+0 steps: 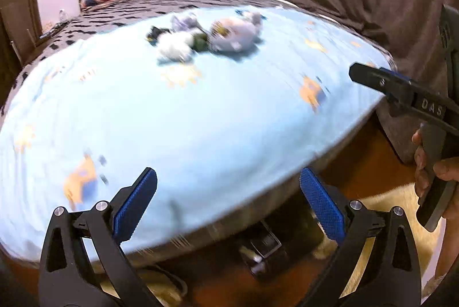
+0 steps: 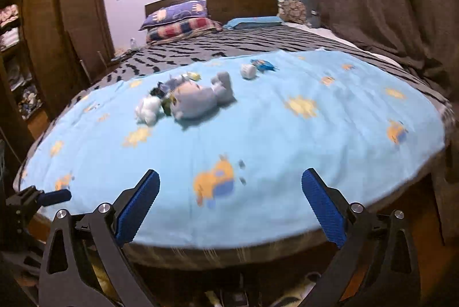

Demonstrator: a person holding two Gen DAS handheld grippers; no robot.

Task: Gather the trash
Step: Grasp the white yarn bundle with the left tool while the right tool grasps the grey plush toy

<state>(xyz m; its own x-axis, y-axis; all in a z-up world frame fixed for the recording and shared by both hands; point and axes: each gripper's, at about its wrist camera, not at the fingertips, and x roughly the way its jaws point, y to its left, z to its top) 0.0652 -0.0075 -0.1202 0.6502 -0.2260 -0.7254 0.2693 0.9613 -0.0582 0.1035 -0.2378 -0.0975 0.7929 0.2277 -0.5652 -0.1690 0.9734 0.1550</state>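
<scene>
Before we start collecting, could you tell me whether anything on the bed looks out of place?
Yes: crumpled tissue and wrappers lie scattered around a plush toy on the blue blanket.

Left wrist view: motion blur smears the trash cluster (image 1: 200, 34) at 12 o'clock; individual pieces cannot be identified. The blue blanket (image 1: 200, 111) print is illegible. The right tool (image 1: 373, 77) is cut off at the 3 o'clock edge. Right wrist view: the left tool (image 2: 54, 196) is cropped at 9 o'clock, and the small blue wrapper (image 2: 264, 65) is too small to identify.
</scene>
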